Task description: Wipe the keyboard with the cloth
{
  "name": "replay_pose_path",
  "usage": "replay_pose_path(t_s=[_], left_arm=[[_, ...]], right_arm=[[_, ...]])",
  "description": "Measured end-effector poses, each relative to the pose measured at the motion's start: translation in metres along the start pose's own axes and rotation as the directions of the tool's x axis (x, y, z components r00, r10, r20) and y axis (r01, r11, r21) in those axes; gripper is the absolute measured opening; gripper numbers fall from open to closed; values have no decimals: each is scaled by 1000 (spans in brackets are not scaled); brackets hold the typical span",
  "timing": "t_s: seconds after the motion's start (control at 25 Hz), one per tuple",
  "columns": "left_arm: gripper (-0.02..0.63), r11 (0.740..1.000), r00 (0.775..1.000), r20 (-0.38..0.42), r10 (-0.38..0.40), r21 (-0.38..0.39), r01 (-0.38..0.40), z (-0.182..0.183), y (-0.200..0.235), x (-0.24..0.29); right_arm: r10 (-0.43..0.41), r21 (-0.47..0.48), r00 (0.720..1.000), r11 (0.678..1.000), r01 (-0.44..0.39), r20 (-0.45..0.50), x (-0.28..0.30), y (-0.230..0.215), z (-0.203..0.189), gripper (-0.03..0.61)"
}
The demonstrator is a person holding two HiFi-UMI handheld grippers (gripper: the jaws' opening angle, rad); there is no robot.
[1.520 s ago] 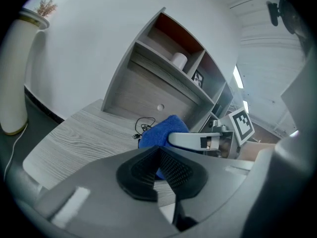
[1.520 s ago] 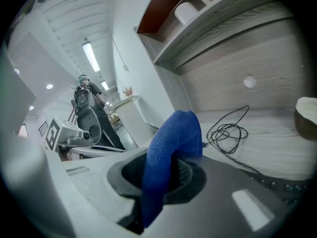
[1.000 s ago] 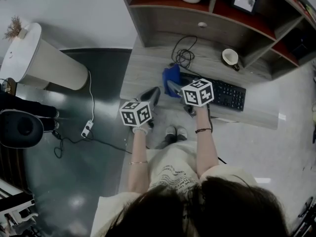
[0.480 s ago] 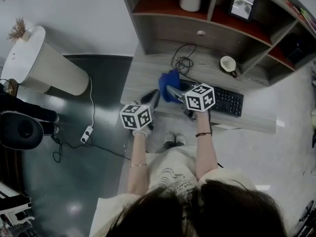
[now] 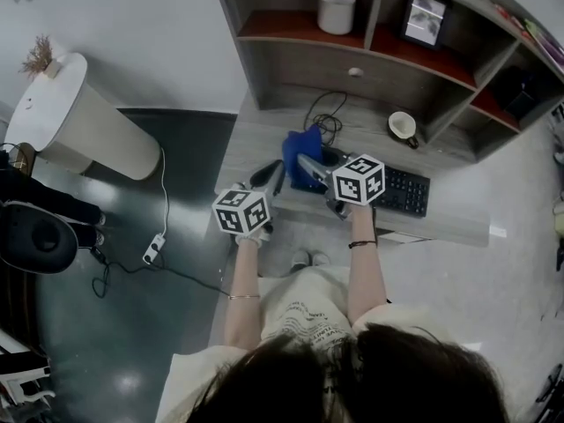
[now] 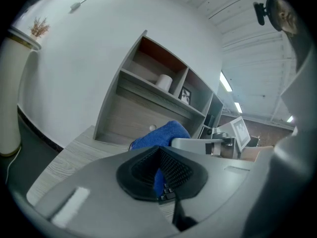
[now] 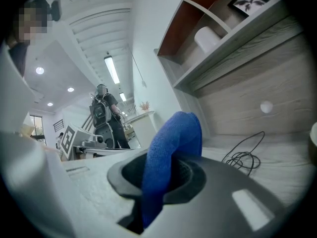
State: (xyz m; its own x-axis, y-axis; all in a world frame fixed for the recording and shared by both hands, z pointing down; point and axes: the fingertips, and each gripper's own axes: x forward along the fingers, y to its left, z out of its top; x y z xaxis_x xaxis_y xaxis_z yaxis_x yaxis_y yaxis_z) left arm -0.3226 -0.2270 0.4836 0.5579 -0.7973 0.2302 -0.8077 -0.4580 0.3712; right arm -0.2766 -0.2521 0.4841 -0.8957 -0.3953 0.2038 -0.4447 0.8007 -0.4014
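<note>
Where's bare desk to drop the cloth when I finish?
Bare wood at the left end of the desk, between the shelf unit and the left gripper; also right of the keyboard, toward the front corner. Crowded in the middle: cable coil, cup, and the cloth in the right gripper.

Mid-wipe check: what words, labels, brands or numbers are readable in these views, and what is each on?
Nothing can be read outright.
Dark print on the person's pale shirt: too small and blurred.
Black keyboard key legends: too small.
Cubes on left hand-held gripper and right hand-held gripper: square patterns, no words.
Blue cloth: no label visible.
</note>
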Motion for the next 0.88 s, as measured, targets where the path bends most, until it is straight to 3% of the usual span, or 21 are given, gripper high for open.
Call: replay_pose_path(t_s=[0.28,0.88], left_arm=[[2,1000,999,50,-21,19,20,14,-7,1],[2,999,998,64,-26,40,23,19,-16,9]], right_arm=[[12,-31,998,999,-10,62,-9,3,16,58],[21,-68,994,998,-14,108,-22,-4,31,58]])
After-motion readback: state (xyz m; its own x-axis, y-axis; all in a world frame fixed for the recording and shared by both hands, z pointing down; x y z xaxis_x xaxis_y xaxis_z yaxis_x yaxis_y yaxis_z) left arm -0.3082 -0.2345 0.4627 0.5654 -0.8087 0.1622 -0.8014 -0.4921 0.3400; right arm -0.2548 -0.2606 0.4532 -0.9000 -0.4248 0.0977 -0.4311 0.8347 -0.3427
